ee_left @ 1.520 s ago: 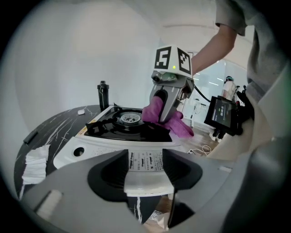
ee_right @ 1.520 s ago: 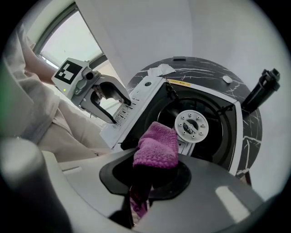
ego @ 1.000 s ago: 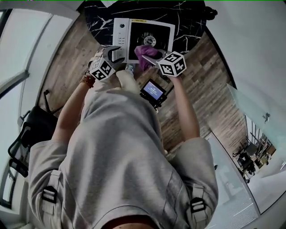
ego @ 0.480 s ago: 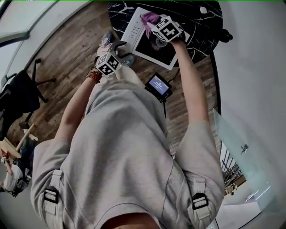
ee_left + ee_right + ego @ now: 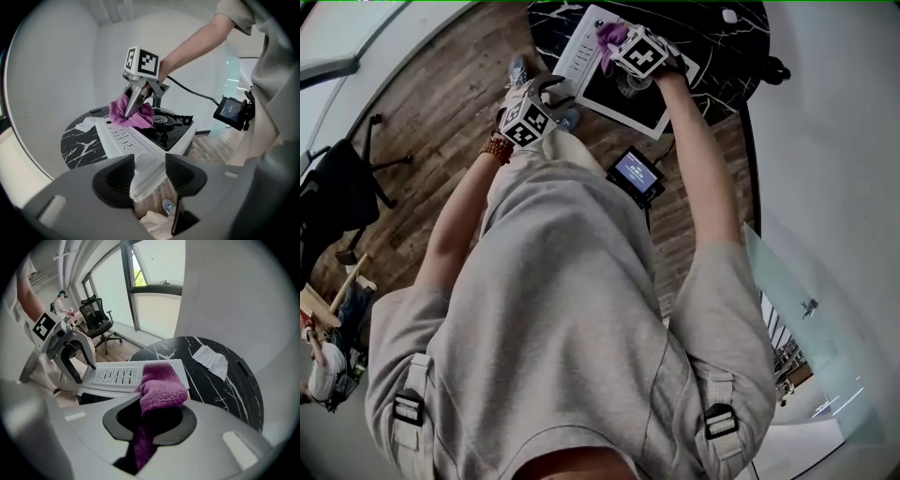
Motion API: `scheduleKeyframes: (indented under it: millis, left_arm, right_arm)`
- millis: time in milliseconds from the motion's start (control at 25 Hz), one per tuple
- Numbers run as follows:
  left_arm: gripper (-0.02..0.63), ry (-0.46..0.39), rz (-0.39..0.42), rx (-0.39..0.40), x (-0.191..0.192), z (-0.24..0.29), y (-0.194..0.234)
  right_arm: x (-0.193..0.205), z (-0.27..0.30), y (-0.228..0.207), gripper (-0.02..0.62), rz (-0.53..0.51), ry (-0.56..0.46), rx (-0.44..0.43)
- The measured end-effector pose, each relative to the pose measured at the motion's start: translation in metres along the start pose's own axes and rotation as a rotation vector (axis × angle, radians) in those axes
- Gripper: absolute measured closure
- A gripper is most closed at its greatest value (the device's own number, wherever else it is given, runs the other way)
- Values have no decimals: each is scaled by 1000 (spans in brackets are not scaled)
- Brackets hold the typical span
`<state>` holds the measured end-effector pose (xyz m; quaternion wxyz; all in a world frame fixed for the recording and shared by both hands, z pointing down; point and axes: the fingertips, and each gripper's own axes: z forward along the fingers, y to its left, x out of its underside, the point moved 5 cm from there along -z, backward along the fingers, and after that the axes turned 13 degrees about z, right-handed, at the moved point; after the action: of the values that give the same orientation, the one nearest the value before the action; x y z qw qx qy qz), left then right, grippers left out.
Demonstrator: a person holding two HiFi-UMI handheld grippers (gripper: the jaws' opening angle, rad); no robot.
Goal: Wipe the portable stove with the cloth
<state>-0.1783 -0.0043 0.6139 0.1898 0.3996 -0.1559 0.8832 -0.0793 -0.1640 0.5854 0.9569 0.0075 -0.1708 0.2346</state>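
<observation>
Left claw has shifted toward the white-and-black portable stove; its jaws, just closing, stand apart, with the stove's corner showing between them. Right claw clamps the purple terry cloth at the stove's 11 o'clock edge, on the black marble tabletop.

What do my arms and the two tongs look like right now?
The left tongs and right tongs: grey bodies, dark inner pads, each carrying a white cube with black square markers. A black cable runs off the right one. Short grey sleeves; beaded bracelet on the left wrist.
</observation>
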Motion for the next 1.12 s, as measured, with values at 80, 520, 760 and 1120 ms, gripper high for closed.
scheduleKeyframes:
  millis: [80, 520, 760, 1120]
  left_arm:
    - [400, 6, 5, 6, 0, 0, -1]
    - [399, 23, -2, 13, 0, 0, -1]
    - [399, 28, -8, 6, -1, 1, -1]
    - [399, 52, -14, 10, -2, 2, -1]
  right_arm:
    - [-1, 0, 5, 522, -37, 29, -6]
    - [8, 1, 40, 523, -100, 90, -106]
    - [11, 1, 52, 522, -113, 89, -133]
    - [19, 0, 74, 523, -137, 119, -193]
